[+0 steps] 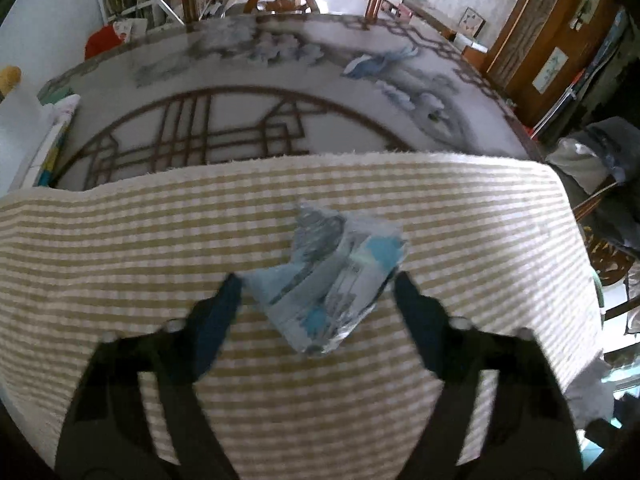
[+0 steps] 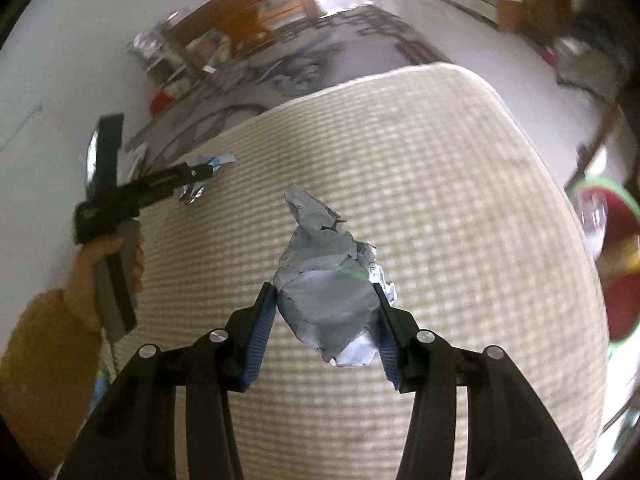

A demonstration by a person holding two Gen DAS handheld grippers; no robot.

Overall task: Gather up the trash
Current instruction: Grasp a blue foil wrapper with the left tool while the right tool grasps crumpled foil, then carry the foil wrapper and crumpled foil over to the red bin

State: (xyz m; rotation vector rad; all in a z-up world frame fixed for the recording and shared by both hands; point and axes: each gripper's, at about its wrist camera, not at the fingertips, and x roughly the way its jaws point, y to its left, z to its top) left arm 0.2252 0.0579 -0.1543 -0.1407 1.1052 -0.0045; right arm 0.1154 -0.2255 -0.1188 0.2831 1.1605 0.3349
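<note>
The left gripper (image 1: 316, 280) holds a crumpled blue-and-clear plastic wrapper (image 1: 340, 276) between its jaws, above a beige-and-white striped cloth (image 1: 160, 232) spread over the desk (image 1: 248, 128), whose top carries a brown lattice pattern. In the right wrist view the same gripper (image 2: 208, 172) appears at the left, gripped by the person's left hand (image 2: 108, 264), the wrapper (image 2: 196, 190) pinched at its tip. The right gripper (image 2: 326, 292) is clenched on a crumpled grey paper wad (image 2: 328, 284), lifted over the cloth (image 2: 440, 200). At the right edge sits a red, green-rimmed container (image 2: 616, 256), possibly a bin; blur obscures it.
</note>
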